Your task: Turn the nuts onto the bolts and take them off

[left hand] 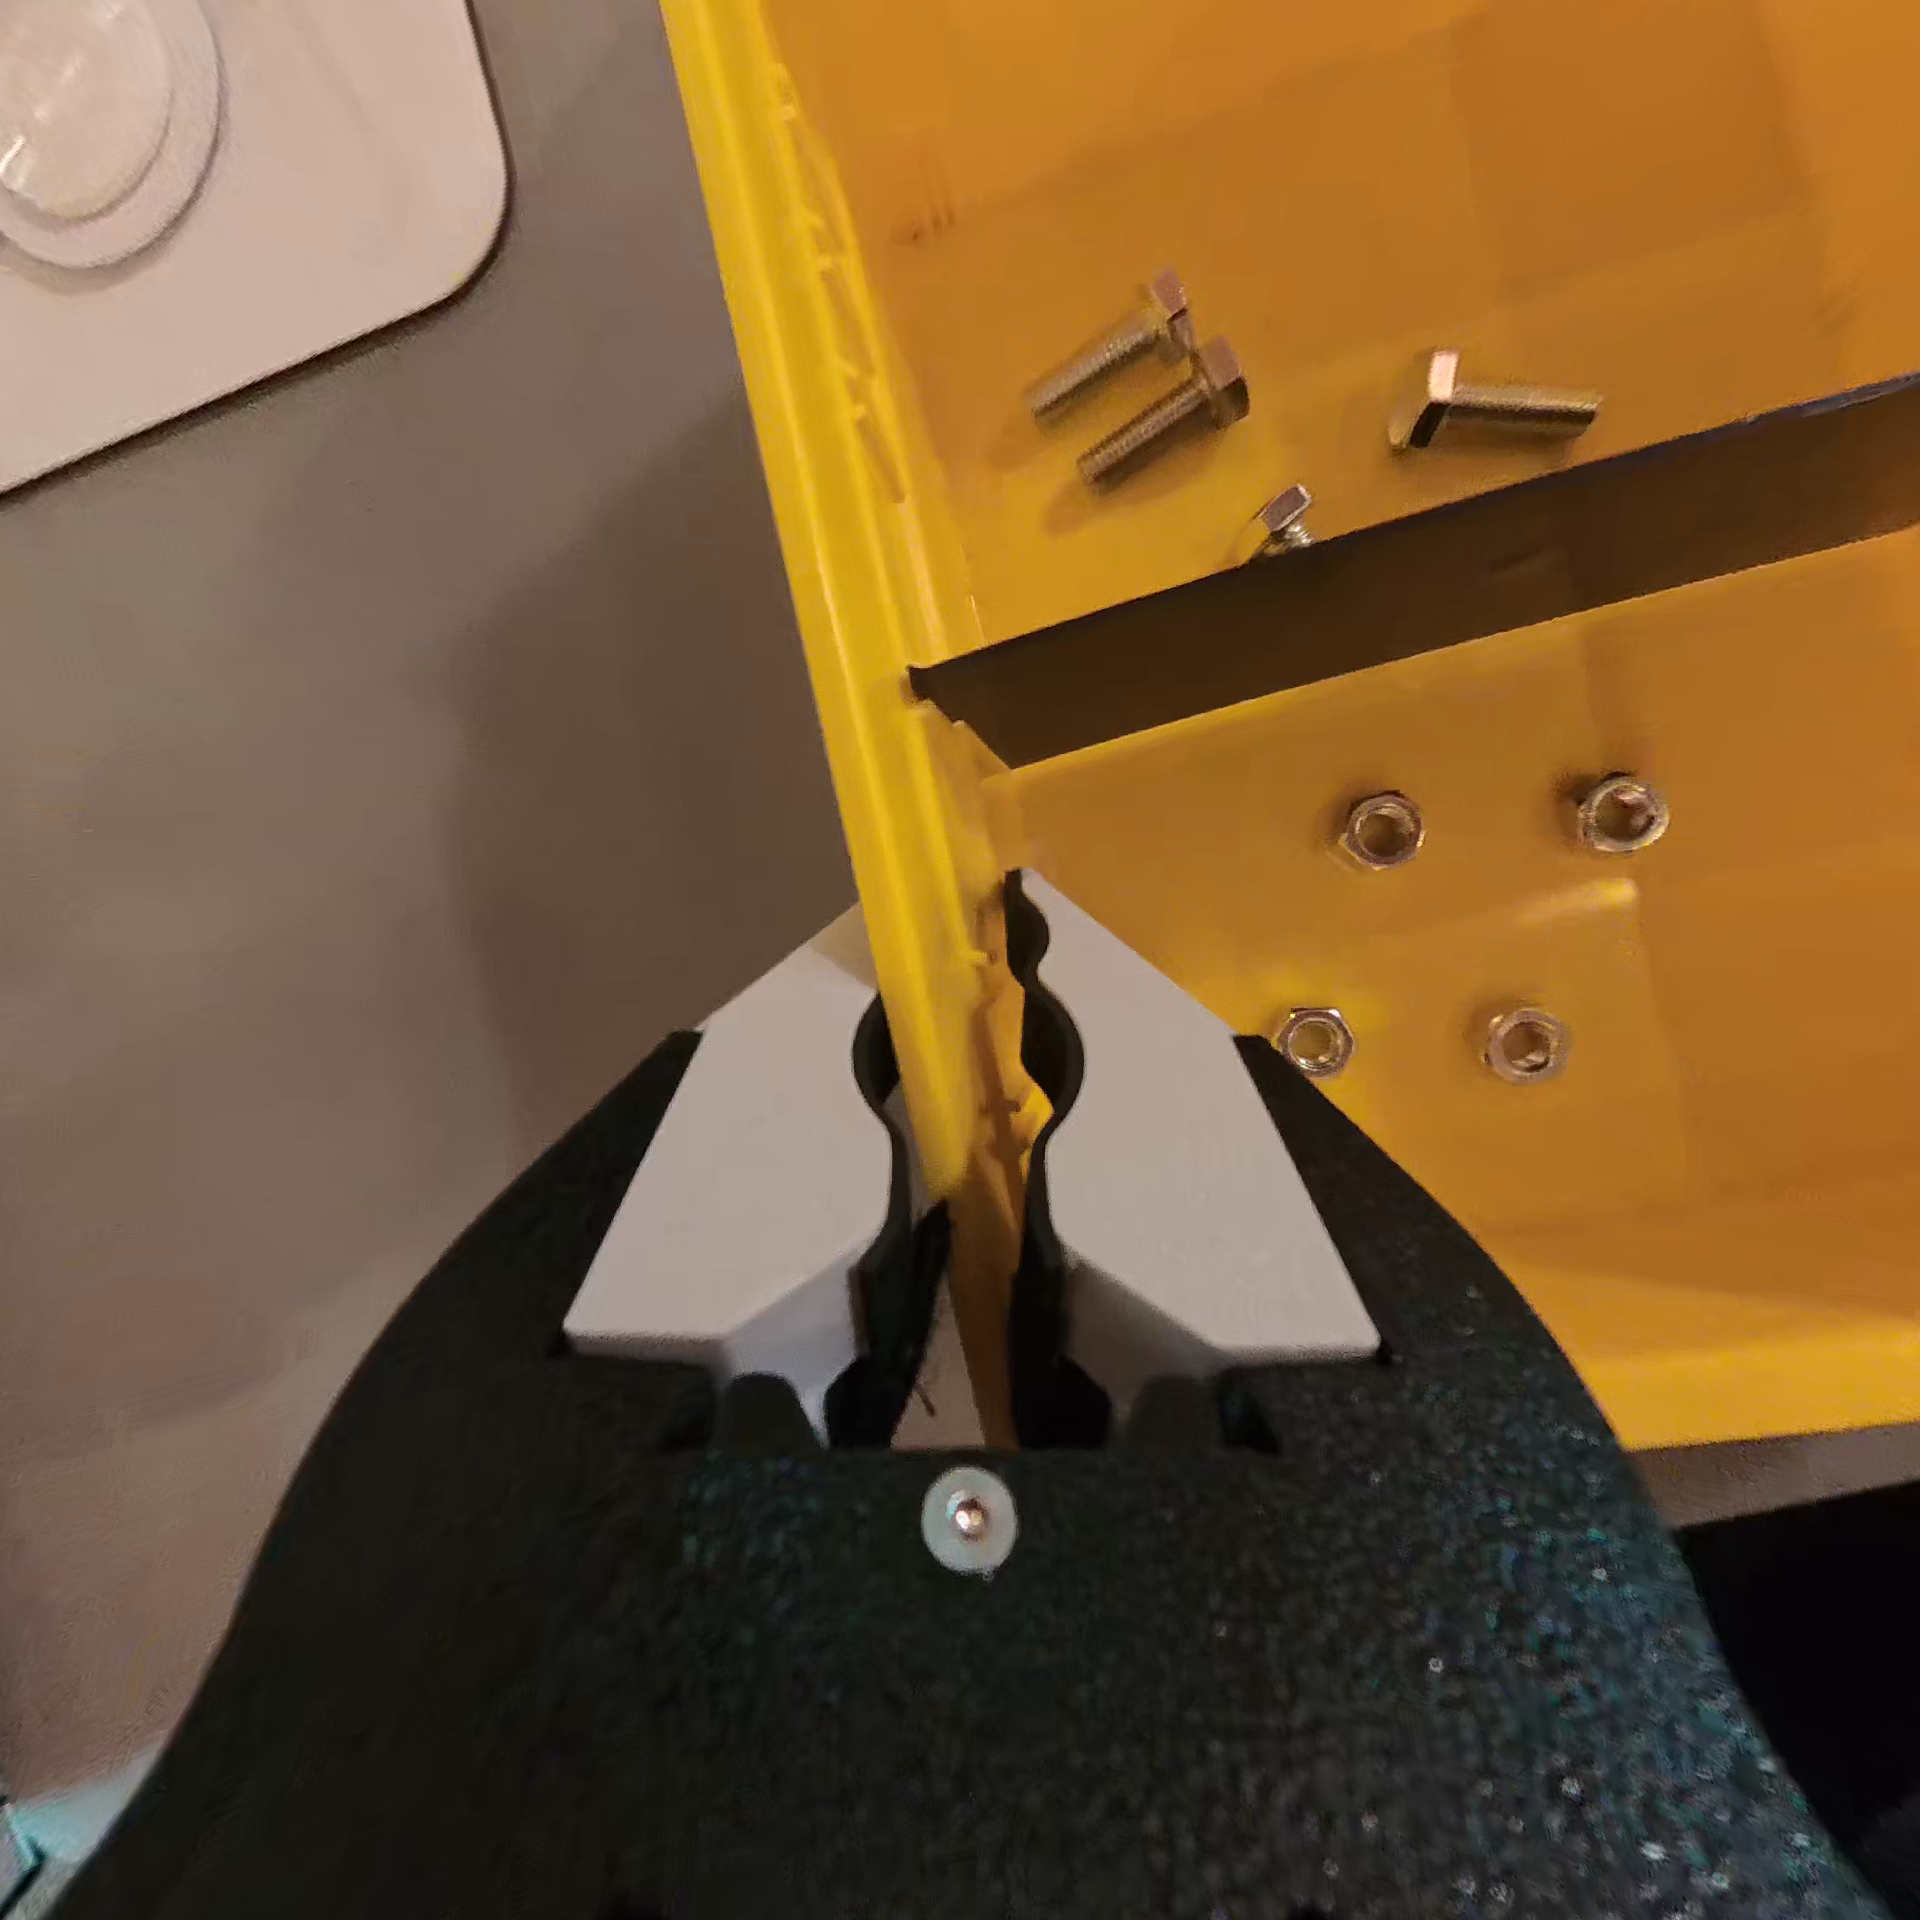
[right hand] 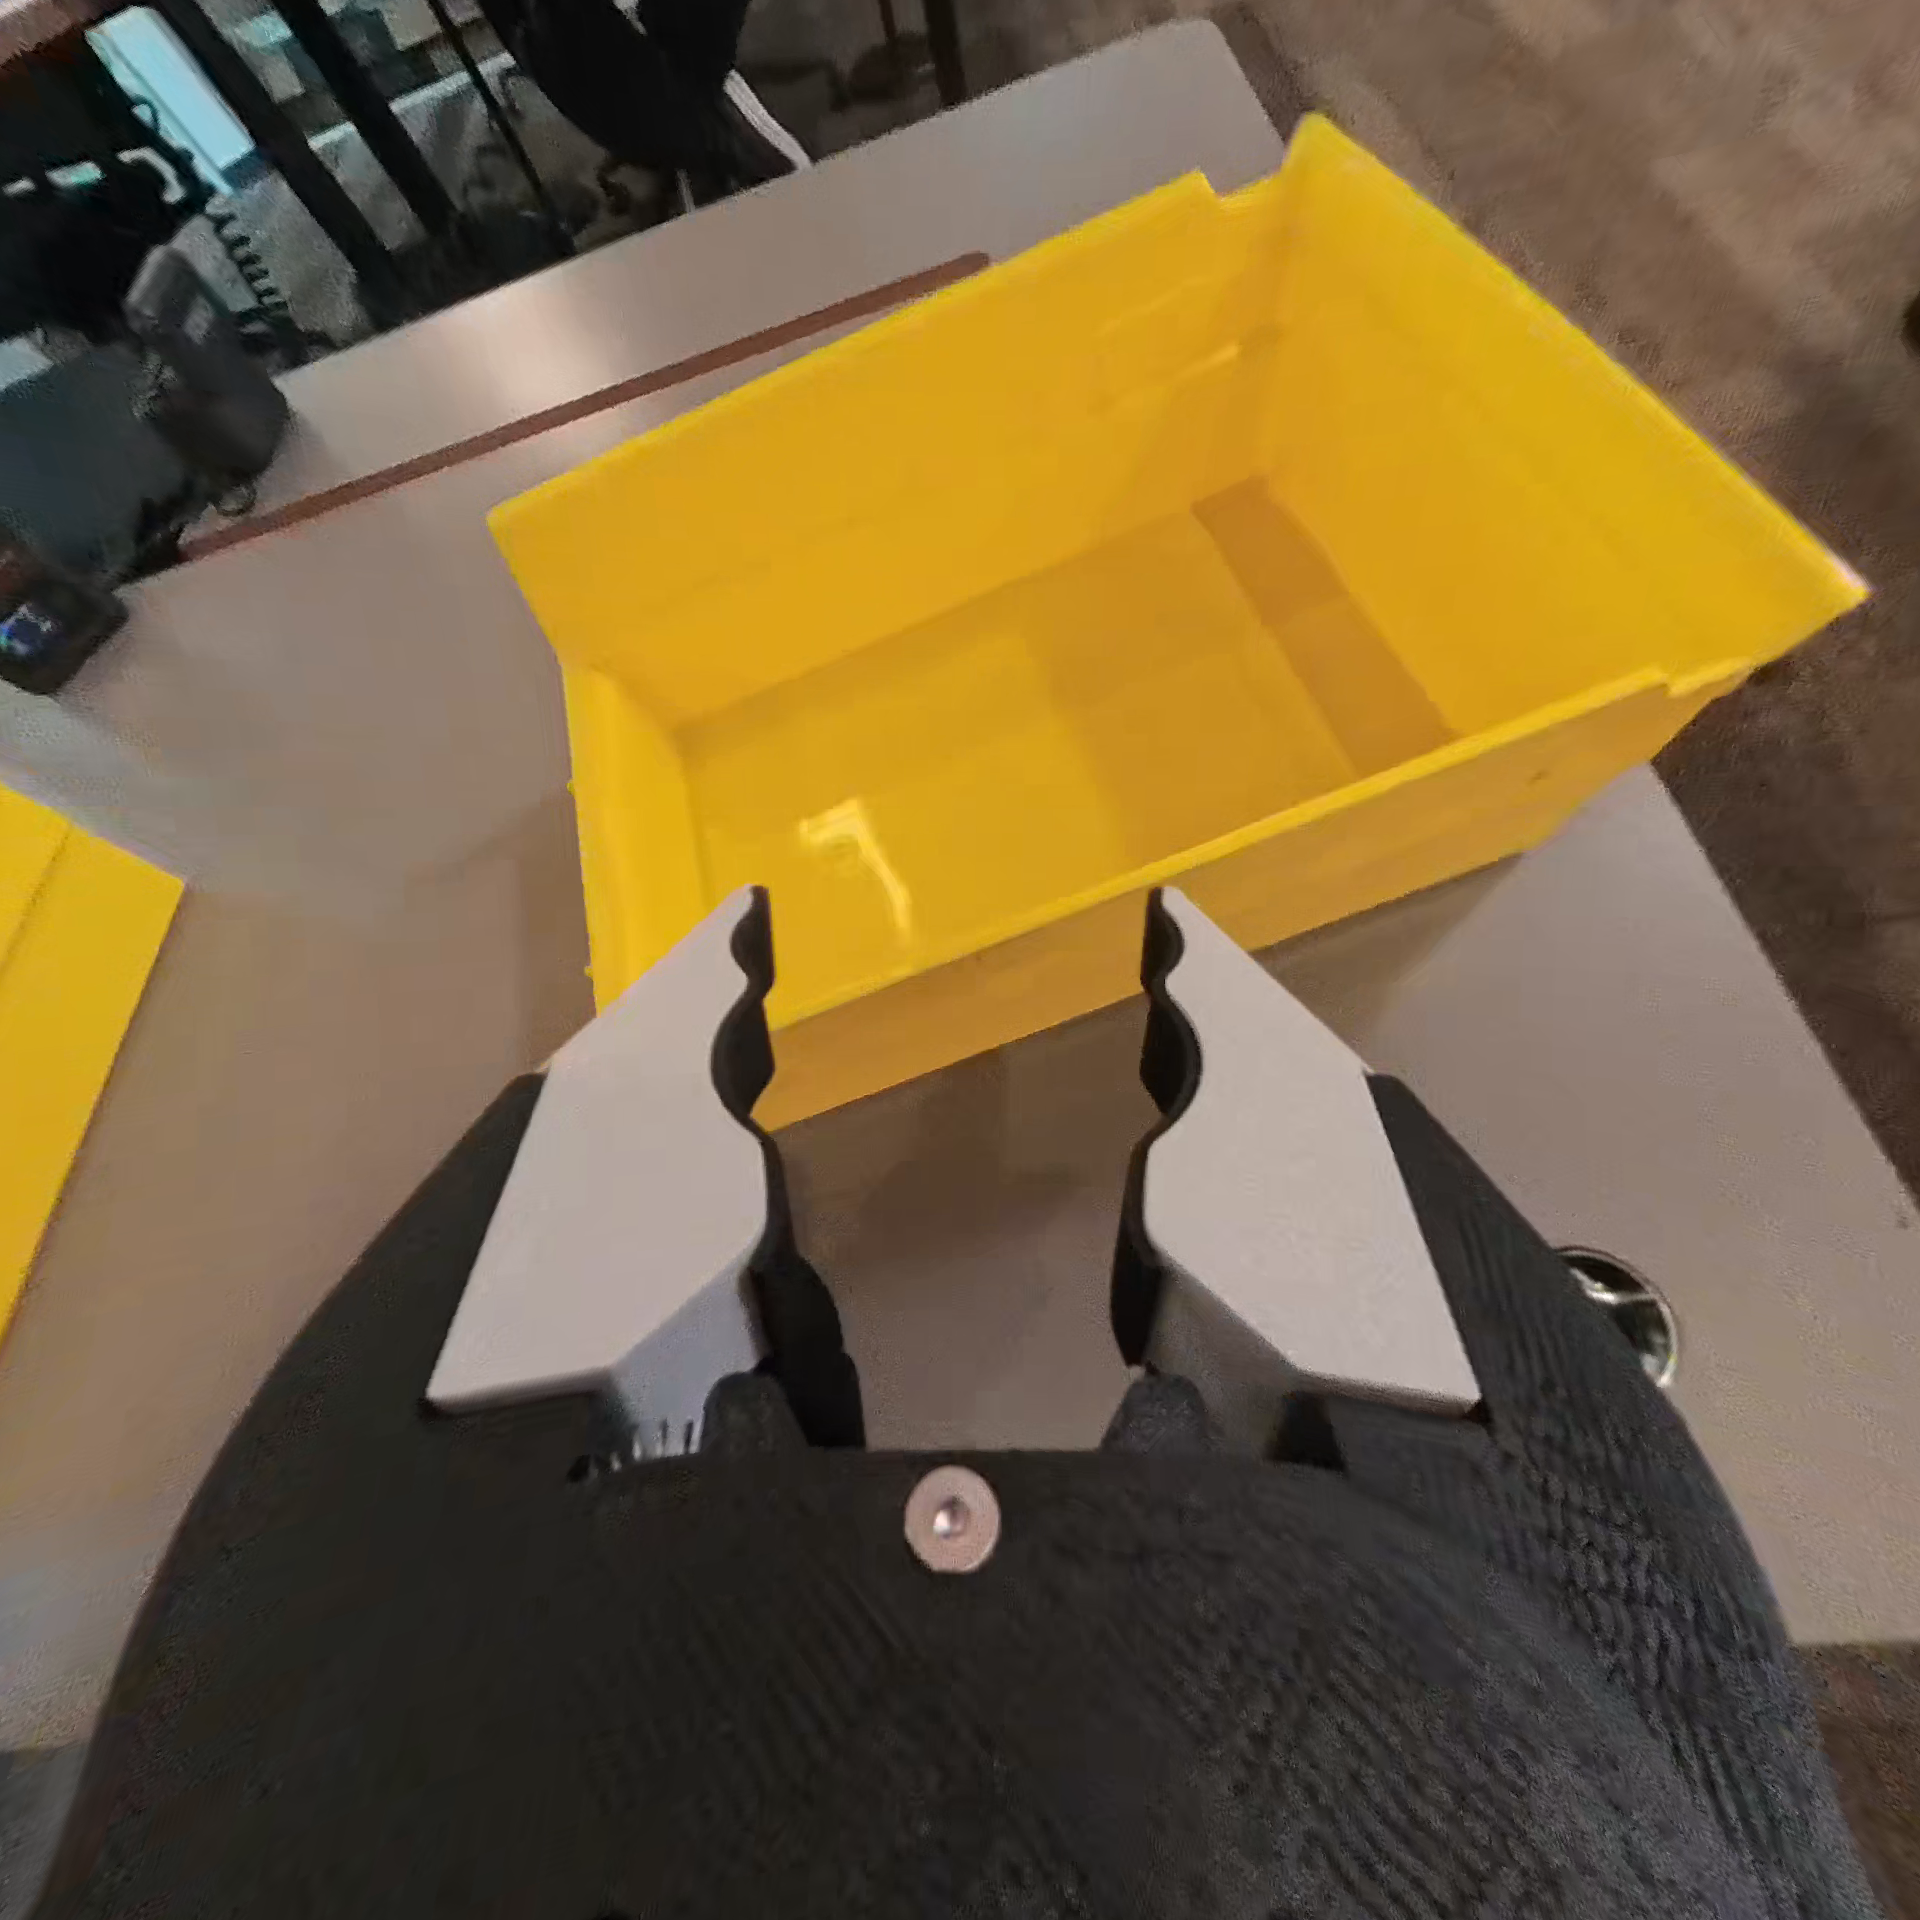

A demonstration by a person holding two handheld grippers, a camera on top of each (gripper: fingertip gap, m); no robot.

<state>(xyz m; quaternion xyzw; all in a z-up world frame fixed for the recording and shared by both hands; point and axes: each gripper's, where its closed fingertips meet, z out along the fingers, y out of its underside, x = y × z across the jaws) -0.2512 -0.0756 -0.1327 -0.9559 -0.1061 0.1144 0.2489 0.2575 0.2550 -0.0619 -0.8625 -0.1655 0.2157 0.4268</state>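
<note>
Inside the divided yellow plastic bin (left hand: 1351, 260), whose wall the left gripper (left hand: 961, 1039) clamps, 4 small, stiff, slippery brass-coloured hex nuts (left hand: 1377, 828) probably suit gripping across their flats; the right gripper (right hand: 956, 935) hangs apart, empty.

- You had a plain grey table (right hand: 343, 935) under everything, smooth top, with carpeted floor (right hand: 1662, 260) showing past its far and right edges.
- An empty yellow bin (right hand: 935, 499) sat directly on it, turned at an angle, near the right edge.
- Just a sliver of a second yellow bin (right hand: 62, 987) poked in at the left edge, also on the tabletop.
- A small dark device (right hand: 47, 629) rested on the table's far left.
- A round metal fitting (right hand: 1631, 1309) was set in the top near the right edge.
- In your left wrist view, the divided yellow bin (left hand: 810, 416) stood on the grey surface (left hand: 416, 831), and a white tray (left hand: 343, 208) lay off to its left, well apart.
</note>
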